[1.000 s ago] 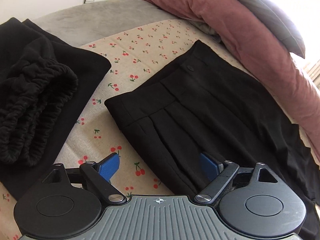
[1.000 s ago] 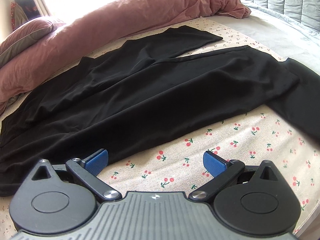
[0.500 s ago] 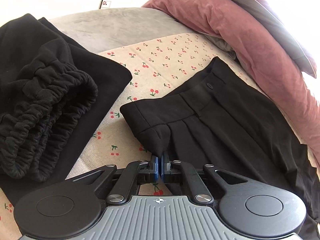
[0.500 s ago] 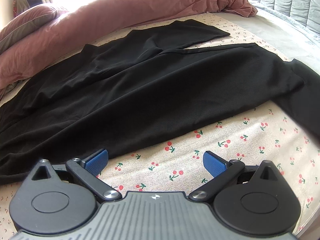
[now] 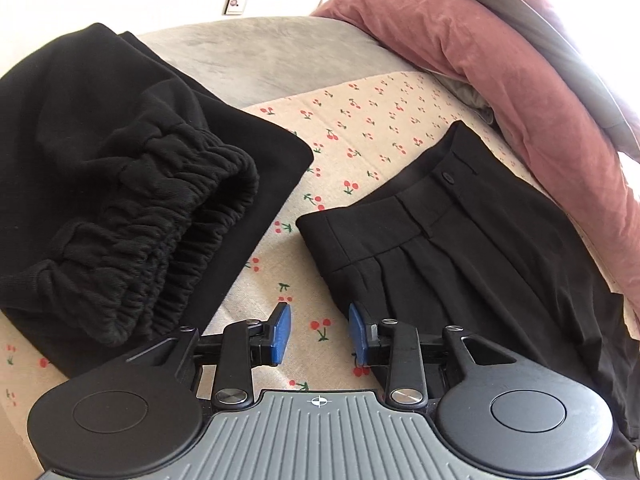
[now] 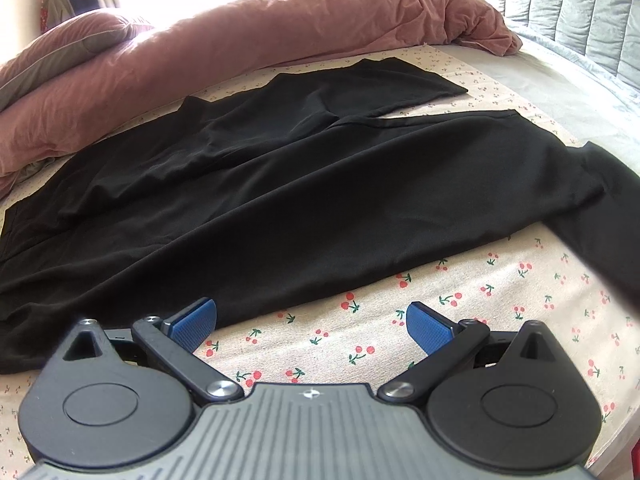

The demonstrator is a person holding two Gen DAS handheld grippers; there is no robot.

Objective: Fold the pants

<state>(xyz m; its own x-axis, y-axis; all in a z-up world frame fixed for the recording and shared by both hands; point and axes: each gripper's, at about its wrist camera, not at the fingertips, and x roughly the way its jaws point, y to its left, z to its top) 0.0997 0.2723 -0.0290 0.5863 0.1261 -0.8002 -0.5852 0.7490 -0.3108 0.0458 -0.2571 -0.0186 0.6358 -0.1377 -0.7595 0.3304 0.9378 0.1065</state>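
Black pleated pants [image 5: 460, 248] lie spread across a cherry-print sheet [image 5: 360, 128], the buttoned waistband at the left end and two legs [image 6: 320, 200] running off toward a grey padded headboard [image 6: 580, 12]. One left gripper [image 5: 318, 330] hangs just beside the waistband's near corner, its two blue pads [image 5: 280, 330] parting with only bare sheet between them, nothing gripped. One right gripper [image 6: 310, 320] hovers at the near edge of the lower leg, jaws spread wide and empty. A second pair of black pants with an elastic waist [image 5: 132, 208] sits folded to the left, apart from the first. One rolled dusty-pink duvet [image 6: 280, 28] and one pink-and-grey pillow [image 6: 68, 52] line the far side of the bed.
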